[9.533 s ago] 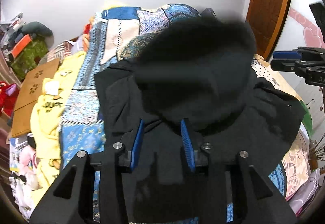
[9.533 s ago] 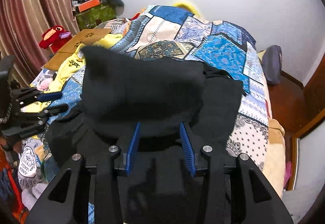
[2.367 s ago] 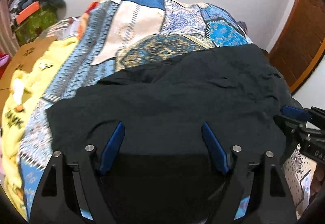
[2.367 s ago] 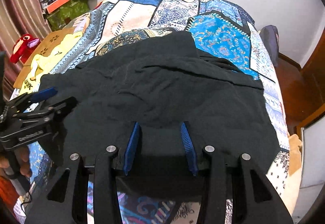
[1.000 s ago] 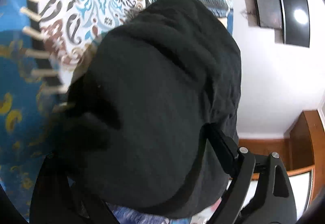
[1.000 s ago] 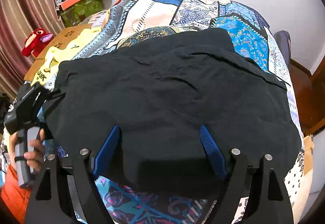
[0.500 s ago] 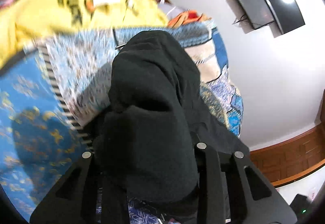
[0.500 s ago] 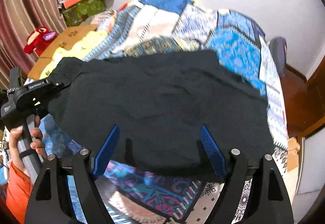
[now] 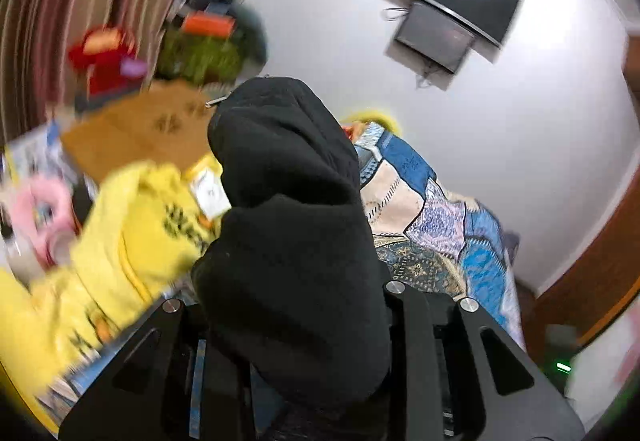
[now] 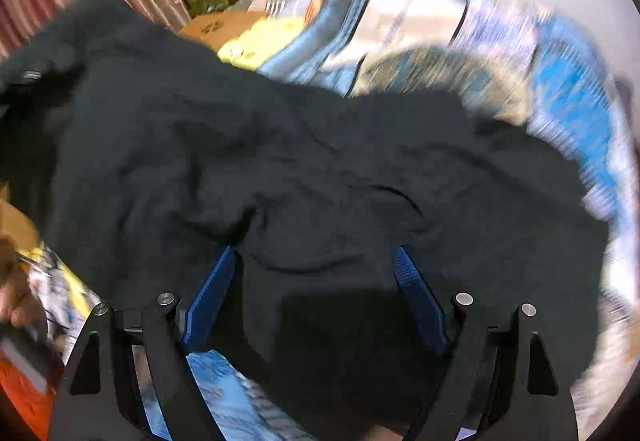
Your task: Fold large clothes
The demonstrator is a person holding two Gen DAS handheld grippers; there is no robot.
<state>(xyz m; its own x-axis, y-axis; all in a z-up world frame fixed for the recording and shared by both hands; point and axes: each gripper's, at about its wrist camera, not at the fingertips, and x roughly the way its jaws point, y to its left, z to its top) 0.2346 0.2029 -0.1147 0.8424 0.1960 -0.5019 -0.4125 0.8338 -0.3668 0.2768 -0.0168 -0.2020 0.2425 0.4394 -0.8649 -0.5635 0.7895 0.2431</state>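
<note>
With the left gripper (image 9: 296,373) clamped on a thick bunch of the black garment (image 10: 320,169) at the bottom centre of its view, we judge the fold goes best if we carry that edge across while keeping the cloth taut. The right gripper (image 10: 312,305) hangs low in its frame, its jaws spread wide and opening, cloth beneath but unpinched. Beyond, the garment sprawls rumpled and matte over the patterned bedspread (image 10: 568,89), rising toward the upper left.
</note>
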